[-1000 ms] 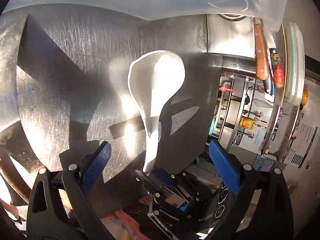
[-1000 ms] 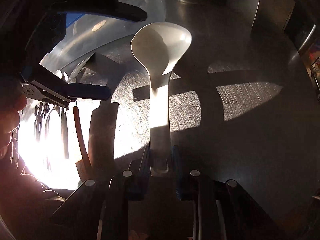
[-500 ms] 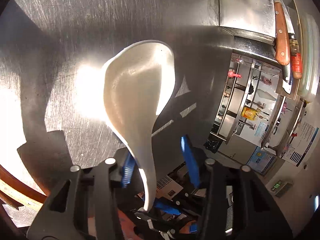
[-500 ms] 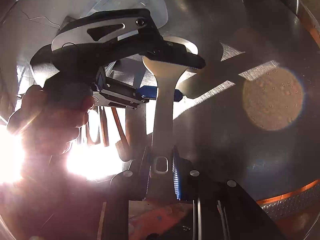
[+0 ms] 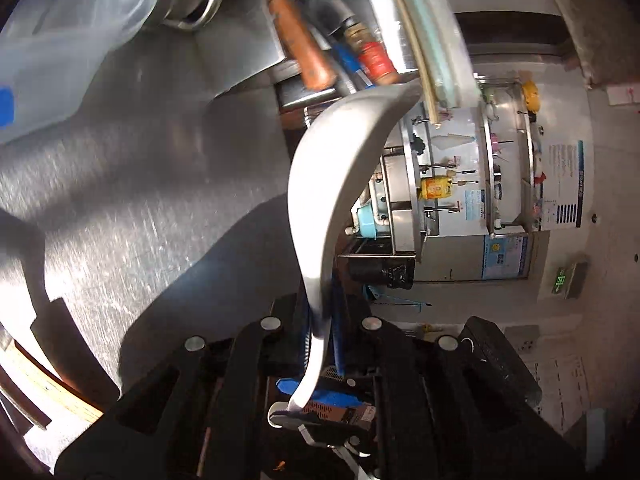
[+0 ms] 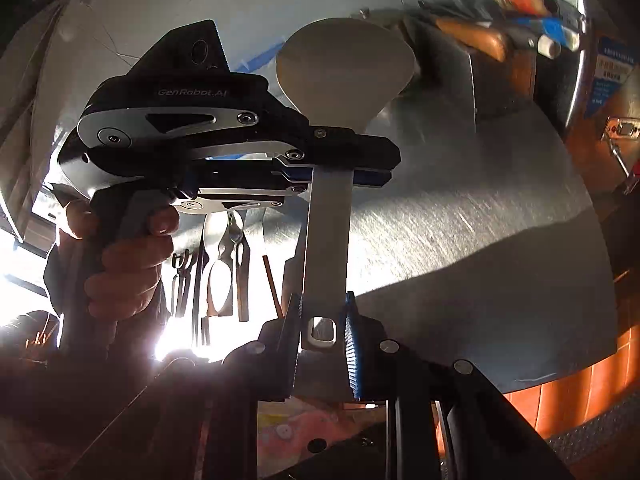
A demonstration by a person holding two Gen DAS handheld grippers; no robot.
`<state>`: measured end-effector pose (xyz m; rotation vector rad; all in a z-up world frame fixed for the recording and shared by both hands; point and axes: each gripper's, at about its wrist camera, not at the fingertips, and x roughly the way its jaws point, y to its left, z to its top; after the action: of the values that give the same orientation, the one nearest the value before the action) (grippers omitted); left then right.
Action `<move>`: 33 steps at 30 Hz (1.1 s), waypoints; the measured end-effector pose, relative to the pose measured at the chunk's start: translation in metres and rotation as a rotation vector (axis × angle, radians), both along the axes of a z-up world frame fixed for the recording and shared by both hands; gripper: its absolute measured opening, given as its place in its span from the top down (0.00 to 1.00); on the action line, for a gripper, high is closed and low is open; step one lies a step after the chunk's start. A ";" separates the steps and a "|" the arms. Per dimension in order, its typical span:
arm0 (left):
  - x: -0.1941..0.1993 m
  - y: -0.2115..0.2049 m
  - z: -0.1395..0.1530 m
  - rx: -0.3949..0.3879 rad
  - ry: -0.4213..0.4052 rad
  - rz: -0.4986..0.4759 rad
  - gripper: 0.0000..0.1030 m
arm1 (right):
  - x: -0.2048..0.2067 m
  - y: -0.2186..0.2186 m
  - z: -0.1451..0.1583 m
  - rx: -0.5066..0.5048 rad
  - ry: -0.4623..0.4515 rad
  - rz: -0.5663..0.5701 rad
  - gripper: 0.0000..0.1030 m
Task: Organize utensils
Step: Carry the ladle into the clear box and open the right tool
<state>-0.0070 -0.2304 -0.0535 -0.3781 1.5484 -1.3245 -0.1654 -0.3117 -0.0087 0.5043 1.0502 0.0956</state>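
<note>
Above the scratched steel bench (image 6: pixel 460 240), a white ladle (image 6: pixel 328 216) is held in the air by both tongs at once. The right tongs (image 6: pixel 323 330) are clenched on the very end of its flat handle, just at the hanging hole, with the serrated blue pads pressing either edge. The left tongs (image 6: pixel 340 168) cross the handle higher up, just below the bowl, and are clamped on it too; in the left wrist view the left tongs (image 5: pixel 322 320) pinch the neck while the bowl (image 5: pixel 340 152) curves up and to the right. A bare hand (image 6: pixel 120 256) grips the left tool's handle. Behind it, metal utensils (image 6: pixel 220 276) lie side by side on the bench. Orange-handled tools (image 5: pixel 300 40) lie near the bench's far edge.
</note>
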 end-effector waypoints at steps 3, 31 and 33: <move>0.035 0.015 0.059 -0.100 -0.120 0.065 0.92 | 0.043 0.005 0.045 -0.119 -0.112 0.068 0.79; 0.312 0.100 -0.160 0.426 0.268 0.287 0.91 | 0.372 0.090 -0.132 -0.025 0.499 0.268 0.78; 0.311 0.098 -0.165 0.450 0.276 0.280 0.91 | 0.372 0.092 -0.136 -0.035 0.525 0.271 0.78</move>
<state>0.3037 -0.1329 -0.2188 -0.4831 1.8877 -0.7015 0.2068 -0.2193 -0.1445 0.3581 1.6305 0.1907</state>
